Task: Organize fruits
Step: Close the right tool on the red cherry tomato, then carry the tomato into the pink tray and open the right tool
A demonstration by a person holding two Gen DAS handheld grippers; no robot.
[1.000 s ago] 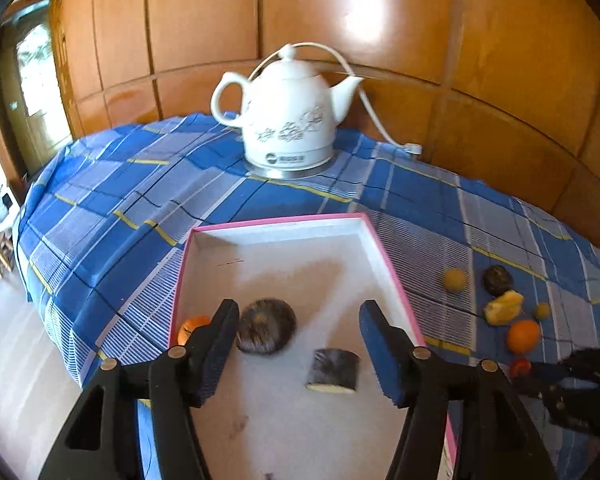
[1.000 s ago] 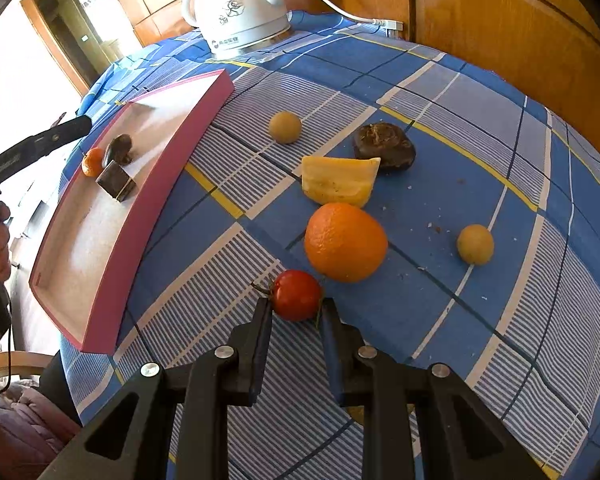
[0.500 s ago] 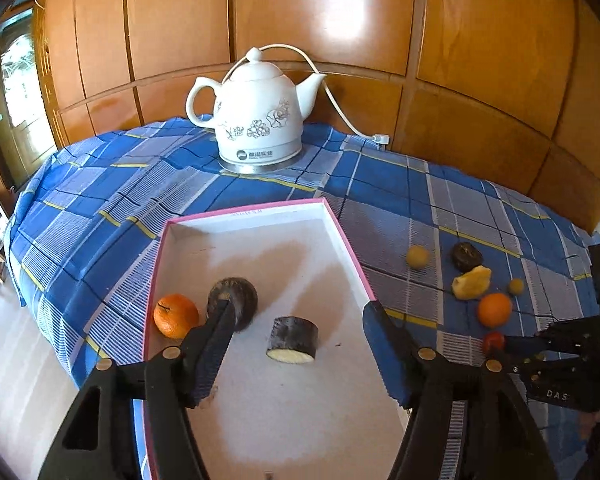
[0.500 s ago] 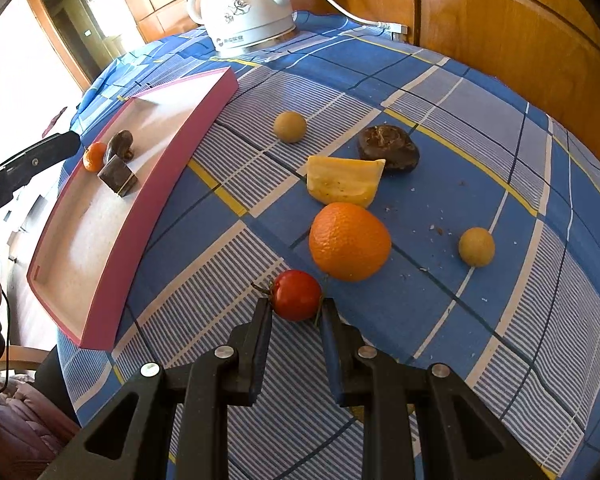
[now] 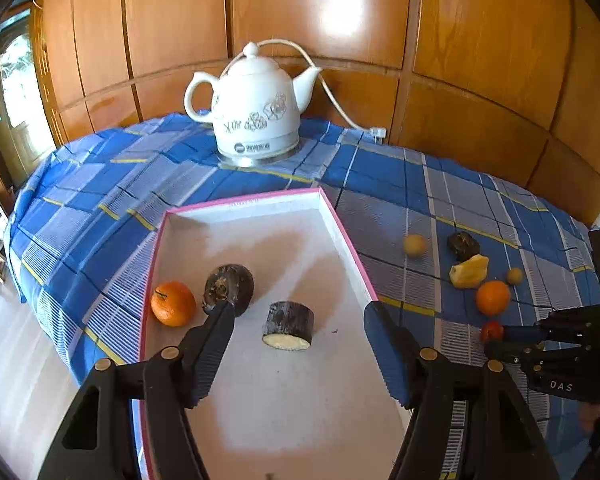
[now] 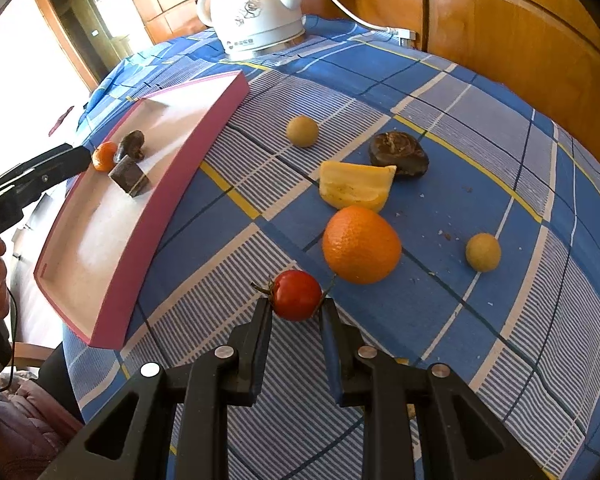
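Over the tray (image 5: 342, 232), left tool (image 5: 296, 316) just widened, empty

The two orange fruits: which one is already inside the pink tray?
The smaller orange fruit, beside the dark round piece at the pink tray's left edge. The bigger orange fruit lies on the tablecloth, just beyond the red tomato.

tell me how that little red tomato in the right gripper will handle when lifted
The tomato looks round and glossy, so it may slip or roll out of the right gripper. It is probably soft: the narrow fingertip hold could bruise it.
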